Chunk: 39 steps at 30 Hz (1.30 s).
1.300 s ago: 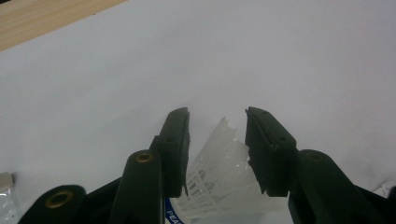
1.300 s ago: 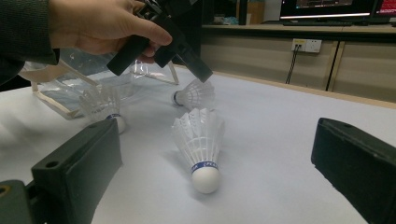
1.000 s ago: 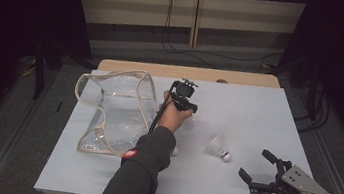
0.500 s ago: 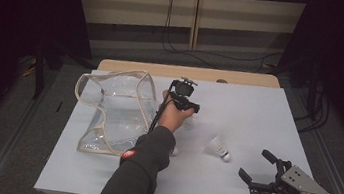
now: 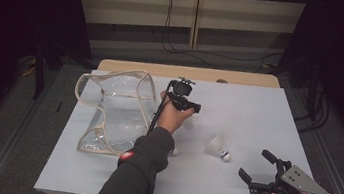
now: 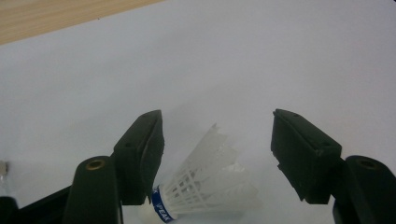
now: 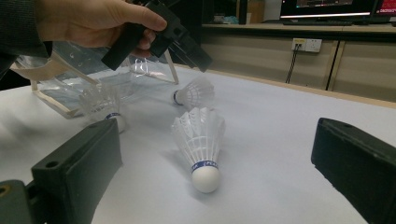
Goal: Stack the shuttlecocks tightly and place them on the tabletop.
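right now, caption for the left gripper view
Open left gripper poised over a white shuttlecock lying on the table.

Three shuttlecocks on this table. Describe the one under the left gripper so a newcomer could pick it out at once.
Start at the clear plastic bag on the white table. Right beside it the left gripper, its jaws just opened, hangs above a shuttlecock lying on its side. Of the three, it lies farthest from the right gripper.

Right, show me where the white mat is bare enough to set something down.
The mat is free along its far right, between the left gripper and the right edge. The near strip between the sleeve and the right gripper is also free. The clear bag crowds the left. Three shuttlecocks take the middle.
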{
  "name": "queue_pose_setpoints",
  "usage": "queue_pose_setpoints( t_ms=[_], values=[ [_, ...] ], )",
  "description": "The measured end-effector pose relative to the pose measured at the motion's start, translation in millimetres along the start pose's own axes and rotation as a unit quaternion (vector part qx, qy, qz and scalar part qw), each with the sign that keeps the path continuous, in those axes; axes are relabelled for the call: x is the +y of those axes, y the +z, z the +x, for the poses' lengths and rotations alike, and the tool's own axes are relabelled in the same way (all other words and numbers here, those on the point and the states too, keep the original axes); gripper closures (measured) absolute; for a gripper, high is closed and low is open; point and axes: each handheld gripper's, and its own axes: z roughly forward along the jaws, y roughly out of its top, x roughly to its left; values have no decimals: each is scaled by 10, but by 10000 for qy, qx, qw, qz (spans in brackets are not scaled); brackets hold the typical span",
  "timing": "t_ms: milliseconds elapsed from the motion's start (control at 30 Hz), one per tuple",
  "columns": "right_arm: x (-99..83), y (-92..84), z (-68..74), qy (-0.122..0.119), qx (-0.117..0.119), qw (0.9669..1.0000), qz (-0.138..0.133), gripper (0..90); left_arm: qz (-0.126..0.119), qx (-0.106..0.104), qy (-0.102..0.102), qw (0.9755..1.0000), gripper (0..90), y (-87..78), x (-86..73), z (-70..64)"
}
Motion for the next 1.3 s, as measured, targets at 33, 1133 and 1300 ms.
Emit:
queue_pose_setpoints(
  t_ms=[33,1133,1300],
  values=[
    [0,0,2,7,4,10000,6,11,-15,-16,4,10000,337,-9,-2,-2],
    [-2,5,-1,-22,-5,10000,-4,11,-261,-739,31,9969,88,-297,-165,-231],
    [-2,4,0,-24,-20,10000,-1,11,-306,-861,107,9958,82,-365,-223,-298]
  ],
)
